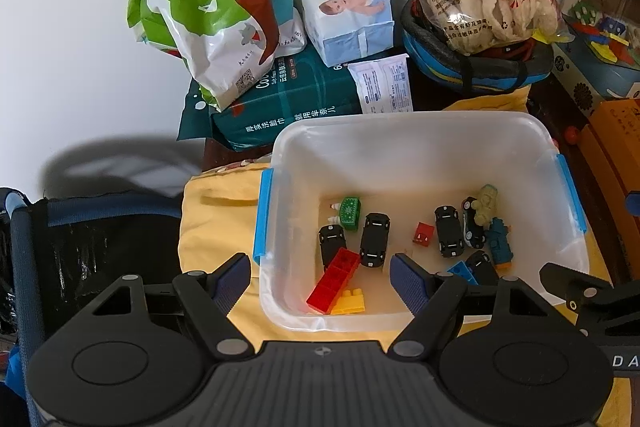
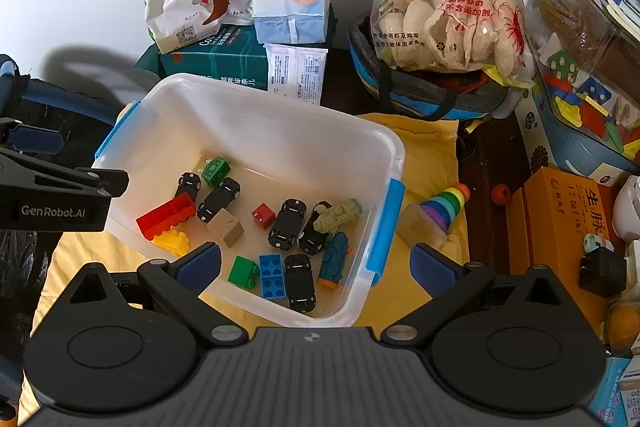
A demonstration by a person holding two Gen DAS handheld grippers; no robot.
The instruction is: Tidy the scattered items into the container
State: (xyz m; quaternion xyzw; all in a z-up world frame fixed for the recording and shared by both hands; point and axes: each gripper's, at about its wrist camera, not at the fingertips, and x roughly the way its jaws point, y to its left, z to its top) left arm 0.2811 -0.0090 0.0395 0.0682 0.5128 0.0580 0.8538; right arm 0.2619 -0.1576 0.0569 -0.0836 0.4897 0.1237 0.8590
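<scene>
Hovering over the near rim of the clear container (image 2: 256, 115), both grippers stand with jaws spread and nothing between them: the left gripper (image 1: 322, 277) at the lower middle of its own view, the right gripper (image 2: 316, 263) at the lower middle of its view. Most toys already lie inside the container at frame centre, among them black cars (image 2: 287, 223), a red brick (image 2: 166, 215) and a blue brick (image 2: 273, 275). Still outside, on the yellow cloth (image 2: 430, 163) right of centre in the right view, sits a rainbow stacking toy (image 2: 444, 205), touching a pale block (image 2: 420, 229), with a small orange ball (image 2: 500, 194) further right on the dark bench. The stacker looks rounded and tapered, so a pinch may well slip off it or tip it; the ball would likely roll away if nudged. A jaw could also catch the container's blue latch (image 2: 386, 227) in reaching across and drag it
</scene>
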